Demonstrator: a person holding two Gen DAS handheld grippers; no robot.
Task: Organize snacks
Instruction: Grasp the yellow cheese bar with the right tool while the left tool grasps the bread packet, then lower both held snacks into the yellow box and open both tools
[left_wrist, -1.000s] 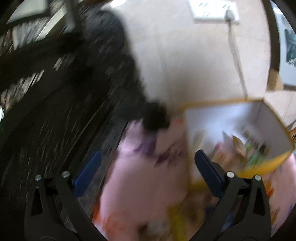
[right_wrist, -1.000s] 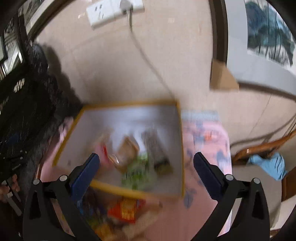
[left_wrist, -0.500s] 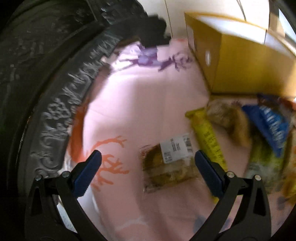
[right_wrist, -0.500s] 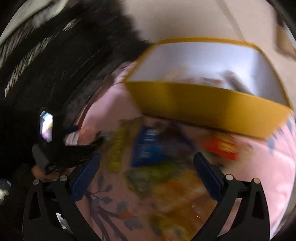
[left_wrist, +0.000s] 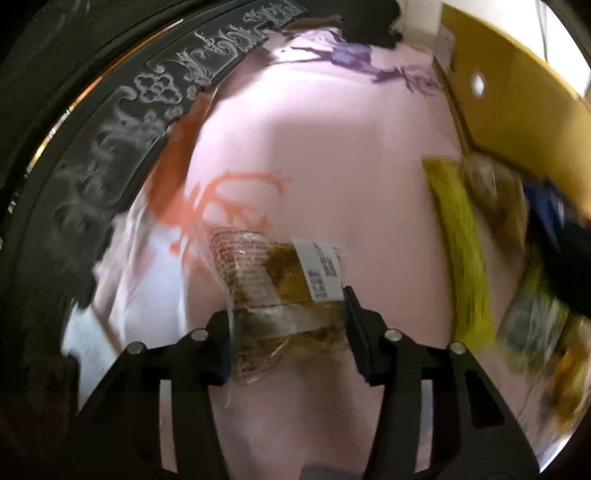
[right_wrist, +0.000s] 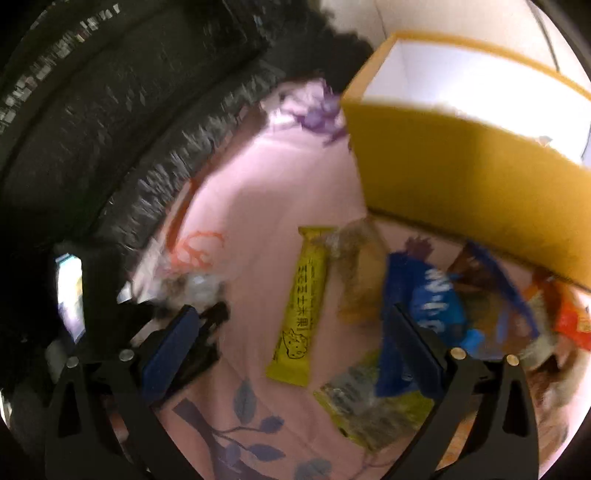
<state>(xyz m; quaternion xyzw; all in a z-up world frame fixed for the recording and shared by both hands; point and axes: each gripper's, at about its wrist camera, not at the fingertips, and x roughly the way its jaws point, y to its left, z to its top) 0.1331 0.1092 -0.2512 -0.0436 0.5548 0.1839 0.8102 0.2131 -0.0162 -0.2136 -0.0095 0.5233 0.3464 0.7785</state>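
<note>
A clear-wrapped snack packet (left_wrist: 280, 273) with a white label lies on the pink patterned cloth (left_wrist: 332, 147). My left gripper (left_wrist: 286, 317) is closing on it, and its pads touch both sides of the packet's near end. In the right wrist view my right gripper (right_wrist: 291, 314) hangs open above a yellow snack bar (right_wrist: 301, 295), with nothing gripped. To the right of the bar lie a blue packet (right_wrist: 432, 302), a green packet (right_wrist: 373, 406) and an orange packet (right_wrist: 572, 317). The yellow box (right_wrist: 443, 177) with a white inside stands behind them.
Dark carved furniture (left_wrist: 147, 92) curves along the cloth's left edge. The yellow box (left_wrist: 498, 99) stands at the upper right of the left wrist view, with the yellow bar (left_wrist: 461, 251) below it. A lit screen (right_wrist: 68, 291) glows at the left of the right wrist view.
My left gripper came down over the clear packet and its jaws drew in from wide open onto it. My right gripper swung from above the box down over the loose snacks.
</note>
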